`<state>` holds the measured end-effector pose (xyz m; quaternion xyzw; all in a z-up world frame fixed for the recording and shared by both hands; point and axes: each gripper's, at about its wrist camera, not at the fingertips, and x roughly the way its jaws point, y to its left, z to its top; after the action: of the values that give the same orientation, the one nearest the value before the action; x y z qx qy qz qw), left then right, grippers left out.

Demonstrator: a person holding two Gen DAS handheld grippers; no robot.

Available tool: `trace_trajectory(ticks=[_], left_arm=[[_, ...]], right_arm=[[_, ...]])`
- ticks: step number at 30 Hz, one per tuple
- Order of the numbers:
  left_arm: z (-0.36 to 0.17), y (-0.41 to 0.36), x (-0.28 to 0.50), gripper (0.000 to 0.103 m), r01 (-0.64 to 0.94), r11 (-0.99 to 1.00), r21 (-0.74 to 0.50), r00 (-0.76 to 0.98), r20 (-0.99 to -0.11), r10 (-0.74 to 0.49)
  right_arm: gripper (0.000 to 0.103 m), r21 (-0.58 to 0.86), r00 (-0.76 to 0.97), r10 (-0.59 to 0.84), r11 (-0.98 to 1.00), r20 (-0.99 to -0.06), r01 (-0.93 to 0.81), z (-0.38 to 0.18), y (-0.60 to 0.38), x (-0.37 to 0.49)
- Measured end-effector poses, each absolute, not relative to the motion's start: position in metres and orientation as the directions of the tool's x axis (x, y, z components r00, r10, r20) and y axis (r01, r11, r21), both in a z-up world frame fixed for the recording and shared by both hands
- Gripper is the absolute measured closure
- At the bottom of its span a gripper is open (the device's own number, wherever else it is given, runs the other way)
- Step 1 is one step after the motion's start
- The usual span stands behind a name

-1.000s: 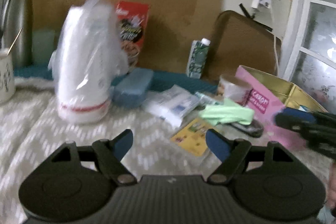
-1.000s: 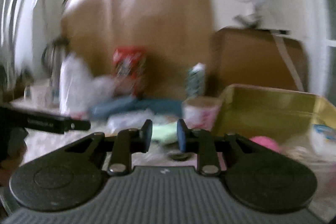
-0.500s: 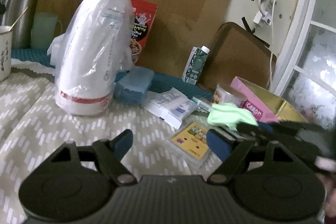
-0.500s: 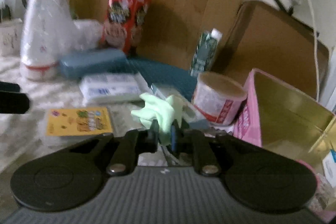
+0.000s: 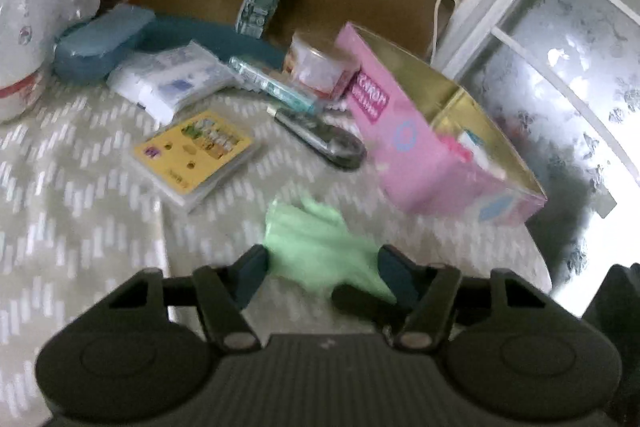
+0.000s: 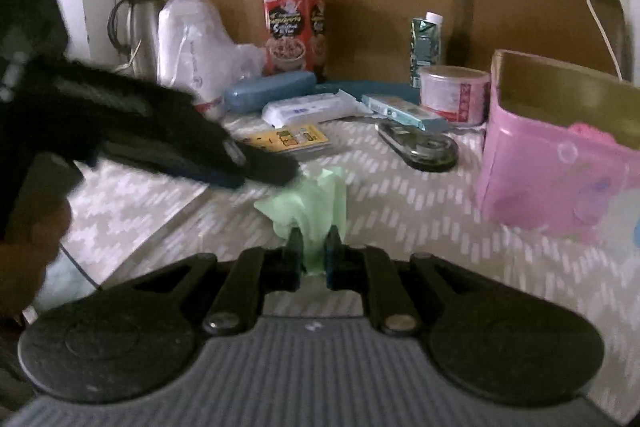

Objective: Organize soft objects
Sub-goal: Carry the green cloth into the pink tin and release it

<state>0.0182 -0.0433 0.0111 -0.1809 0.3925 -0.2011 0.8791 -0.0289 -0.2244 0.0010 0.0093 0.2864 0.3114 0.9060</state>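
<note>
Right gripper (image 6: 313, 251): level and low, fingers pinching the crumpled pale-green soft cloth (image 6: 310, 205).
Left gripper (image 5: 322, 273): angled down, fingers spread either side of cloth.

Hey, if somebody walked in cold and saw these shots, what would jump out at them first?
Probably the pale green cloth, pinched in the right tool low over the patterned tablecloth. The left tool has its fingers spread on either side of the same cloth. Next comes the open pink box with a gold lining, to the right of the cloth.
</note>
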Motion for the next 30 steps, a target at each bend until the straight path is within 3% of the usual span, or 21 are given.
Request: trace_trajectory(ticks=[2,5,12,15,16,17,19,21,22,23,25,30], left_arm=[[0.011,-0.050,0.027,0.075,0.224,0.828,-0.514,0.579,-0.613,-0.537],[0.025,-0.064,0.034,0.081,0.267,0.810,-0.522,0.587,-0.579,-0.566],[0.091,-0.136,0.077,0.081,0.450,0.802,-0.392,0.614,-0.516,-0.597],[0.099,-0.170,0.110,0.081,0.485,0.807,-0.338,0.605,-0.537,-0.588],[0.099,-0.183,0.121,0.077,0.485,0.820,-0.303,0.616,-0.547,-0.567],[0.098,-0.192,0.130,0.062,0.485,0.833,-0.268,0.629,-0.554,-0.544],[0.091,-0.207,0.145,0.044,0.459,0.865,-0.201,0.667,-0.566,-0.485],[0.083,-0.210,0.156,0.044,0.427,0.886,-0.181,0.677,-0.585,-0.446],[0.081,-0.205,0.157,0.044,0.419,0.884,-0.206,0.672,-0.585,-0.455],[0.081,-0.198,0.154,0.044,0.420,0.874,-0.245,0.665,-0.572,-0.480],[0.085,-0.182,0.142,0.044,0.431,0.861,-0.270,0.678,-0.532,-0.507],[0.087,-0.103,0.094,0.044,0.368,0.868,-0.334,0.754,-0.439,-0.489]], right_arm=[[0.089,0.228,0.631,0.602,0.787,-0.490,-0.573,0.001,-0.228,-0.029],[0.090,0.212,0.656,0.624,0.773,-0.424,-0.598,0.007,-0.233,-0.039],[0.090,0.111,0.830,0.489,0.872,-0.269,-0.477,0.045,-0.266,-0.027],[0.089,0.105,0.875,0.409,0.912,-0.259,-0.396,0.052,-0.282,-0.006],[0.089,0.114,0.880,0.389,0.921,-0.271,-0.372,0.053,-0.287,0.004],[0.088,0.126,0.881,0.375,0.927,-0.288,-0.353,0.053,-0.292,0.016],[0.086,0.150,0.879,0.346,0.938,-0.328,-0.313,0.050,-0.299,0.042],[0.066,0.134,0.869,0.317,0.948,-0.380,-0.287,0.041,-0.299,0.068],[0.045,0.116,0.871,0.292,0.956,-0.396,-0.268,0.036,-0.299,0.074],[0.037,0.099,0.876,0.260,0.966,-0.405,-0.241,0.031,-0.300,0.077],[0.036,0.111,0.877,0.254,0.967,-0.408,-0.228,0.028,-0.305,0.074],[0.036,0.159,0.926,0.255,0.963,-0.278,-0.217,0.036,-0.323,0.033]])
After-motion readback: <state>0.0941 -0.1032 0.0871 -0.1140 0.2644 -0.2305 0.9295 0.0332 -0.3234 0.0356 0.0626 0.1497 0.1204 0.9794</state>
